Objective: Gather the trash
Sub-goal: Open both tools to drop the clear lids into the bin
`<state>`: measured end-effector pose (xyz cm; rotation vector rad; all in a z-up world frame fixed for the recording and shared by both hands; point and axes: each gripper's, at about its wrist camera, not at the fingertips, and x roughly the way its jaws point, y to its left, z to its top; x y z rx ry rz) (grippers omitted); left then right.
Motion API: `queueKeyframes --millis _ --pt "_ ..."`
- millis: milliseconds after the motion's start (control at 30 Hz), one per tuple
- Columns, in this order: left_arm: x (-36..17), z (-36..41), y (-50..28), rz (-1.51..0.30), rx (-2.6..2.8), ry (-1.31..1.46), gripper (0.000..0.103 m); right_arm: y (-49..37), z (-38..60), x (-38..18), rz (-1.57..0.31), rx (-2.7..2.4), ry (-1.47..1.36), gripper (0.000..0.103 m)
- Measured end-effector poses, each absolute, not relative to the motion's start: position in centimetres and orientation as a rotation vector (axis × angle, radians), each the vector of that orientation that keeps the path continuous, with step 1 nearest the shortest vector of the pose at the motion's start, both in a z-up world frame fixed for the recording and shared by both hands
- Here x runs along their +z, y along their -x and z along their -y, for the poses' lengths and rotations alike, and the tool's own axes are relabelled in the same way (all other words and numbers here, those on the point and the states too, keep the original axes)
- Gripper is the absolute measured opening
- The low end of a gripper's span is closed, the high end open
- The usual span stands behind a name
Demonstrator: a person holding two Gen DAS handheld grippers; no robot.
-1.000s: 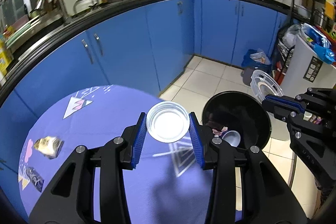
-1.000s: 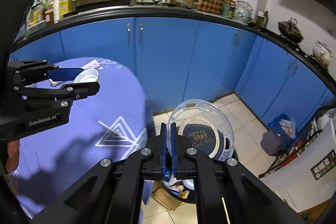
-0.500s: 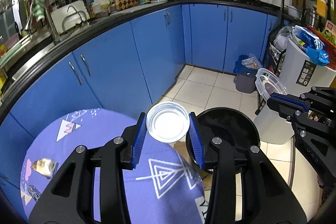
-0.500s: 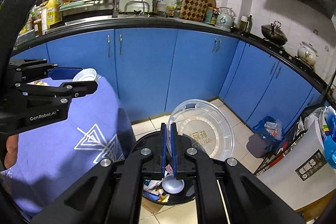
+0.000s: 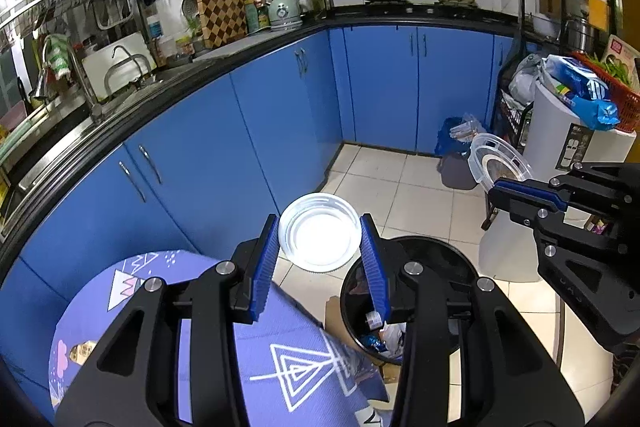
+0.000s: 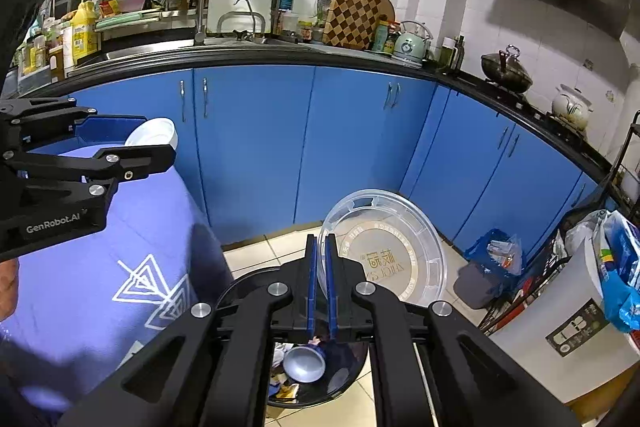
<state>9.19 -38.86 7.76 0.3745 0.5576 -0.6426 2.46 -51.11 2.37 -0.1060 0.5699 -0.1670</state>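
my left gripper (image 5: 320, 247): ribbed blue pads on white plastic bowl (image 5: 320, 238) | my right gripper (image 6: 320, 279): clear glossy plastic lid (image 6: 384, 251) | bin (image 5: 444, 259): glossy black | tablecloth (image 5: 200, 347): matt purple cloth | floor tiles (image 5: 408, 187): smooth, glossy

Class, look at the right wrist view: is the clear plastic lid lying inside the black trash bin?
No. The clear plastic lid is pinched at its edge by the right gripper, held above the black trash bin.

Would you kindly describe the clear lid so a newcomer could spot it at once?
Start at the black trash bin on the tiled floor beside the purple table. Just above it, the right gripper pinches the clear lid by its rim. Unlike the white bowl, it is transparent, with printed lettering.
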Motion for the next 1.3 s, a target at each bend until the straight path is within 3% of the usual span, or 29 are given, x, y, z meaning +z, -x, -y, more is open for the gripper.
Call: queueKeyframes --millis 933,967,1000,1033,1067,1300 --pt "7.0 39.7 -11.0 -0.565 -0.609 -0.379 0.042 -4.9 53.4 2.2 -0.561 -0.2 0.114 0.006" --pt "6.9 39.7 -11.0 -0.566 -0.609 -0.379 0.042 -5.0 53.5 2.2 -0.565 -0.207 0.11 0.012" --pt "6.9 39.7 -11.0 -0.567 -0.608 -0.379 0.042 -5.1 53.6 2.0 -0.572 -0.202 0.11 0.024" --pt "6.9 39.7 -11.1 -0.568 -0.608 -0.378 0.042 -5.1 53.5 2.0 -0.569 -0.208 0.114 0.074" --pt "6.8 39.7 -11.1 -0.57 -0.609 -0.378 0.042 -4.7 53.4 2.1 -0.535 -0.233 0.132 0.096" --pt "6.8 39.7 -11.1 -0.572 -0.613 -0.378 0.041 -4.3 54.4 1.9 -0.528 -0.302 0.146 0.096"
